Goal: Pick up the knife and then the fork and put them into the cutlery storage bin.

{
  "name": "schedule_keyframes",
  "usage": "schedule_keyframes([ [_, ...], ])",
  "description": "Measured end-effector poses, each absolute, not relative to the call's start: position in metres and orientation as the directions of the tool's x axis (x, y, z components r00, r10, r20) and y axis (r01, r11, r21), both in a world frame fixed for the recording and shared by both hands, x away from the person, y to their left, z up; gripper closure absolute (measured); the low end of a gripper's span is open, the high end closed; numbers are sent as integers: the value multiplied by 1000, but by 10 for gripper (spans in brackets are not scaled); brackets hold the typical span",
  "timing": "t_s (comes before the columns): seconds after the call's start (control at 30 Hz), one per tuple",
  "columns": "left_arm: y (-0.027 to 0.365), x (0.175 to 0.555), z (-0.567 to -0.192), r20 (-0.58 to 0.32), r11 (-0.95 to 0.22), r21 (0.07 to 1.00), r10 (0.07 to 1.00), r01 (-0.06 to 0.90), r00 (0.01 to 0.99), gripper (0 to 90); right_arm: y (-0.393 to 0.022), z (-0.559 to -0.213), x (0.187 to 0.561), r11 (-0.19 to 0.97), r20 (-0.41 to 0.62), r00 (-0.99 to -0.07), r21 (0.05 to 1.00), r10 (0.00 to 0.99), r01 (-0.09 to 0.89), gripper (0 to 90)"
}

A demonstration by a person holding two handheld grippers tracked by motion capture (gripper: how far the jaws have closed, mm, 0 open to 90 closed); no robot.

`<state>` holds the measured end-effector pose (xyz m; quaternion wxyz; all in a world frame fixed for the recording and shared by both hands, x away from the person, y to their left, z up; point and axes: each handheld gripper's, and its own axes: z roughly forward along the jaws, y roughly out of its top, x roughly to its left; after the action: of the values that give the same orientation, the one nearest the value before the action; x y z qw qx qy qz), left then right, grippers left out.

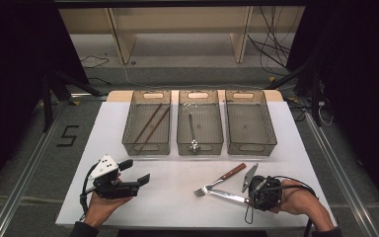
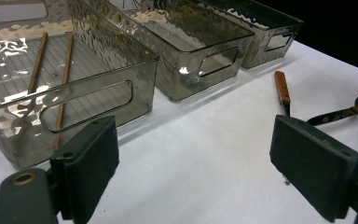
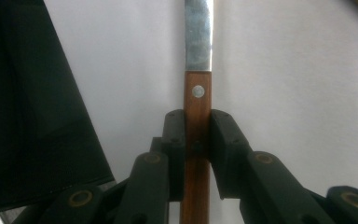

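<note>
A knife with a wooden handle point(image 3: 197, 100) and a steel blade point(image 1: 227, 196) lies low over the white table at the front right. My right gripper point(image 1: 251, 197) is shut on that handle, and in the right gripper view both pads point(image 3: 175, 130) press its sides. A wooden-handled fork point(image 1: 222, 179) lies on the table just beyond the blade; its handle point(image 2: 282, 86) is apart from the gripper. At the front left, my left gripper point(image 1: 135, 172) is held above the table, its jaws wide open around nothing point(image 2: 200, 168).
Three grey see-through bins stand in a row at the back of the table. The left bin point(image 1: 147, 144) holds two brown chopsticks point(image 2: 37, 65), the middle bin point(image 1: 200, 143) a metal spoon point(image 1: 192, 133), and the right bin point(image 1: 251, 144) nothing. White table point(image 1: 177, 197) lies bare between the grippers.
</note>
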<state>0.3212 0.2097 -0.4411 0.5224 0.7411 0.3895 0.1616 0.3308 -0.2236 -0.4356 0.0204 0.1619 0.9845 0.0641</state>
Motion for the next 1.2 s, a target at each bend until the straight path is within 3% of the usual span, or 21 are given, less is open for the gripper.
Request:
schedule_keyframes([
  [0.23, 210, 321, -441, -172, -144, 901, 748, 409, 641, 149, -230, -423, 339, 901, -23, -928, 253, 371, 353, 774],
  [0.53, 211, 321, -441, -171, -142, 902, 751, 409, 638, 149, -241, -408, 367, 730, 33, -826, 447, 563, 517, 774],
  [1.2, 212, 321, -440, -170, -136, 905, 752, 402, 636, 149, -253, -371, 421, 479, 92, -672, 631, 735, 610, 773],
])
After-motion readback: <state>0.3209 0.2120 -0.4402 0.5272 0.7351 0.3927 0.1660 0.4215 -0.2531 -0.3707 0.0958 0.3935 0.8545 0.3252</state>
